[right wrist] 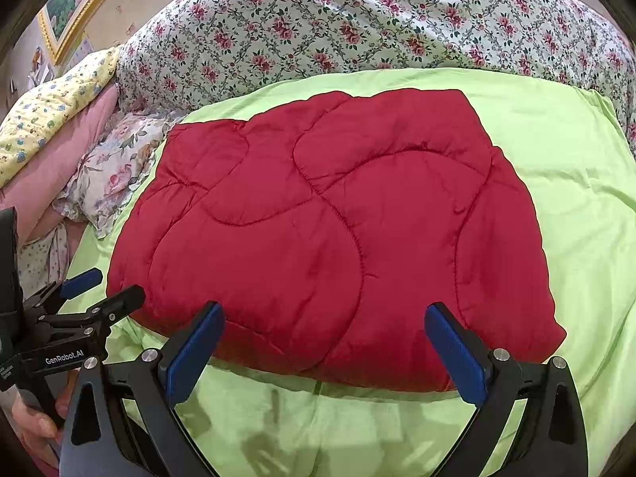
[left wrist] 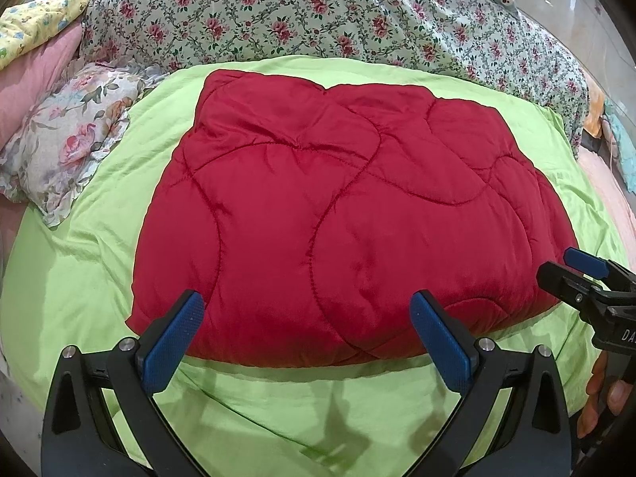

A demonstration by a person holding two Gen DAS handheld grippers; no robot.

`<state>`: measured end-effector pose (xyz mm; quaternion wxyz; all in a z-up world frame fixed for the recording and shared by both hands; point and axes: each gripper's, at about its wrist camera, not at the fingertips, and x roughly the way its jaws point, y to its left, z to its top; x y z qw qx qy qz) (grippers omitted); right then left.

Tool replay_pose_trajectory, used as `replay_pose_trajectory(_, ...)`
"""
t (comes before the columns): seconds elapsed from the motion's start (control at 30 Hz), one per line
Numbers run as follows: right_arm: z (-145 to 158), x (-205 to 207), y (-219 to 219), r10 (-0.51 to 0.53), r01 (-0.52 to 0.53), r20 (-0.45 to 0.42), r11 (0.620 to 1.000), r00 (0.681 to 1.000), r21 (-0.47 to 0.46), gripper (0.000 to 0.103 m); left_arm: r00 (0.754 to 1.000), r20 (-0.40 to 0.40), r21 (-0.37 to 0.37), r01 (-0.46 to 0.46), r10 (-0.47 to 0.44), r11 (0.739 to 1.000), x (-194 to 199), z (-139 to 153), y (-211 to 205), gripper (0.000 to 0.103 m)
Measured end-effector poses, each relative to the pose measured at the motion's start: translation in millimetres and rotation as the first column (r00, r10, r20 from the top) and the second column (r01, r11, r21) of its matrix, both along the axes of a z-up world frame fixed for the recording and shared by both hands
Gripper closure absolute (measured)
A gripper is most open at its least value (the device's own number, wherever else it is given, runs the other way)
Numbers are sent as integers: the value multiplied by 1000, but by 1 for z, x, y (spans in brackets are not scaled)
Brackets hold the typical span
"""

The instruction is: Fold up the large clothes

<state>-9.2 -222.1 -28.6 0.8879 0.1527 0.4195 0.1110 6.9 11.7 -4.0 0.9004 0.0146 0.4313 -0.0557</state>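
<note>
Quilt (left wrist: 338,218) just beyond open jaws

Both wrist cameras look forward and slightly down along their own tongs, from just off the near edge of the folded red quilted comforter (left wrist: 338,214) (right wrist: 330,238) on the lime-green bedsheet (left wrist: 79,278) (right wrist: 588,218). The left view sits further left (each catches the other tongs at its margin); both share the floral duvet (left wrist: 318,8) (right wrist: 357,28) behind.
</note>
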Motion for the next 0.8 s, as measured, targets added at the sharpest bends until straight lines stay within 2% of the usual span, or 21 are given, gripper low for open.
replay_pose_trajectory(0.8, 2, -2, -2, -2, 2, 1, 1000, 1000, 2, 2, 1000, 11, -3, -7, 7, 1000, -3, 2, 0, 0)
